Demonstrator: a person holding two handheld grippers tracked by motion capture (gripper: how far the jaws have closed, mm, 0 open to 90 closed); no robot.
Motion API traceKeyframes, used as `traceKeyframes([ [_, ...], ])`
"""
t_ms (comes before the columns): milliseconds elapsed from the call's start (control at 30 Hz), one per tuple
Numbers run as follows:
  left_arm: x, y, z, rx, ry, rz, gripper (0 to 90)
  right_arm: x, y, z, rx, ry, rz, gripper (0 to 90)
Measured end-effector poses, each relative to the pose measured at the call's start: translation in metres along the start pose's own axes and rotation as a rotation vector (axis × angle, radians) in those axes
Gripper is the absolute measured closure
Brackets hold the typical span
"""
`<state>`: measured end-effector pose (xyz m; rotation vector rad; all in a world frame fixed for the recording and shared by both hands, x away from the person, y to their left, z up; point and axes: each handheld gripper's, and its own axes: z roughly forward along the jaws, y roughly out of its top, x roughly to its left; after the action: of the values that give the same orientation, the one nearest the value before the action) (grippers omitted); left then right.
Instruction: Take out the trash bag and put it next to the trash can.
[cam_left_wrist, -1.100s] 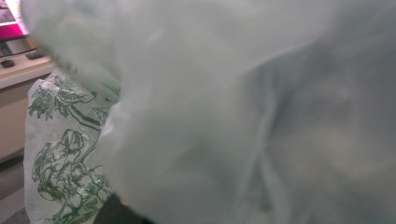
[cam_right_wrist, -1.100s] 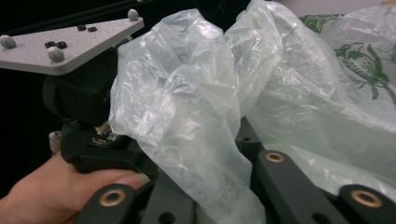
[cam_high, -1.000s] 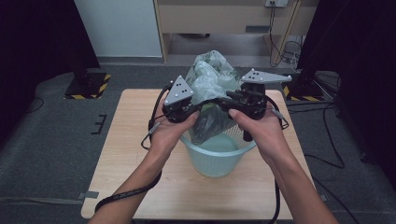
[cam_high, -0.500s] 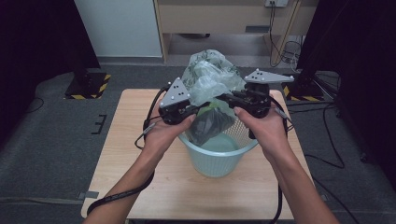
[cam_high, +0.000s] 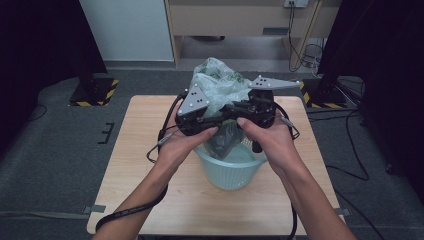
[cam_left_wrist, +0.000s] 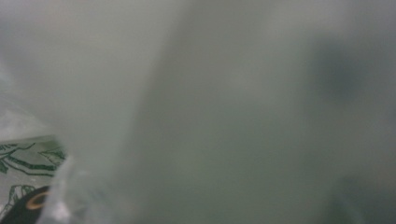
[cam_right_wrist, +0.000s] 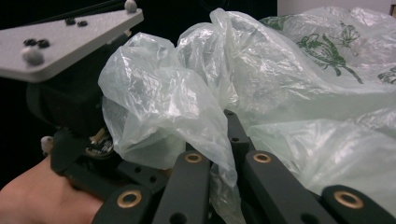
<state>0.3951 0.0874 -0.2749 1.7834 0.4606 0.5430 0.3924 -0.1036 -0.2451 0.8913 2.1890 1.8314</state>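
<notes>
A crumpled clear plastic bag (cam_high: 220, 82) with green print is bunched up above a light blue basket (cam_high: 230, 172) on the wooden table (cam_high: 150, 165). Both hands hold their grippers close together at the bag, tips toward each other. My right gripper (cam_right_wrist: 224, 140) is shut on a fold of the bag (cam_right_wrist: 280, 93), the film pinched between its black jaws. My left gripper (cam_high: 212, 119) has its tips buried in the bag. Its jaws have just been opening. Blurred bag film (cam_left_wrist: 28, 154) covers the lens, so its jaws are hidden. The left gripper's grey plate (cam_right_wrist: 70, 37) shows in the right gripper view.
The basket stands near the middle of the table, right under the hands. Cables (cam_high: 165, 140) hang from the grippers down over the tabletop. Dark stands with yellow-black striped bases (cam_high: 95, 90) flank the far corners. A wooden cabinet (cam_high: 225, 20) stands behind.
The two grippers have drawn slightly closer together over the basket. The bag stays bunched between them.
</notes>
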Motion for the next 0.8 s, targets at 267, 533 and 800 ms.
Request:
traceKeyframes([
  [267,0.006,0.0,-0.005,-0.01,0.03,0.001,88.3,0.002,0.002,-0.009,-0.045,-0.068,-0.075,70.9],
  [533,0.015,0.001,-0.012,-0.02,0.088,-0.004,88.6,-0.008,-0.002,-0.025,-0.082,-0.124,-0.087,43.1],
  [800,0.016,-0.005,-0.013,0.01,0.109,0.019,88.7,-0.009,-0.005,-0.03,-0.11,-0.197,-0.109,16.8],
])
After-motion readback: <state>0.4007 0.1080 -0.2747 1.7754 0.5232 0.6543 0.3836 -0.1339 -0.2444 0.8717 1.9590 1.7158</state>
